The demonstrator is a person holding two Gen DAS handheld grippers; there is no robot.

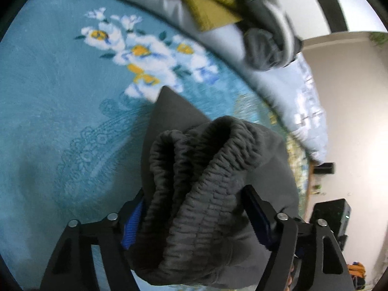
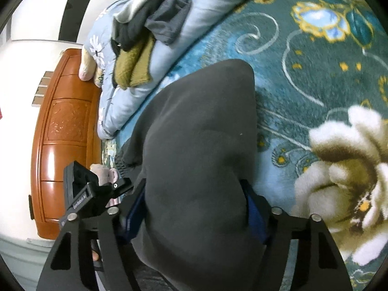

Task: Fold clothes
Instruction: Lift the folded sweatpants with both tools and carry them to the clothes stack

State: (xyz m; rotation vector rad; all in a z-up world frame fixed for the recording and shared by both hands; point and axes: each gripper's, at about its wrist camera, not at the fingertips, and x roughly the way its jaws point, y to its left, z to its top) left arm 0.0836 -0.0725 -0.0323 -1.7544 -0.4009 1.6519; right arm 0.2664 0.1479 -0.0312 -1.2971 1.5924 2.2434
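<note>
A dark grey garment with a ribbed elastic waistband (image 1: pixel 213 145) is bunched between the blue pads of my left gripper (image 1: pixel 194 194), which is shut on it. The rest of the cloth hangs down onto the blue floral blanket (image 1: pixel 60 97). In the right wrist view the same grey garment (image 2: pixel 201 121) fills the gap between the fingers of my right gripper (image 2: pixel 192 184), also shut on it, and its smooth fabric stretches away over the bed. Part of the left gripper's body (image 2: pixel 80 194) shows at the left of that view.
A pale blue duvet (image 2: pixel 126 101) lies along the blanket's far edge. On it sits a pile of clothes, one mustard piece (image 2: pixel 133 70) and some grey ones (image 1: pixel 262 48). A brown wooden headboard (image 2: pixel 65 133) stands against the white wall. The teal floral blanket (image 2: pixel 315 84) spreads to the right.
</note>
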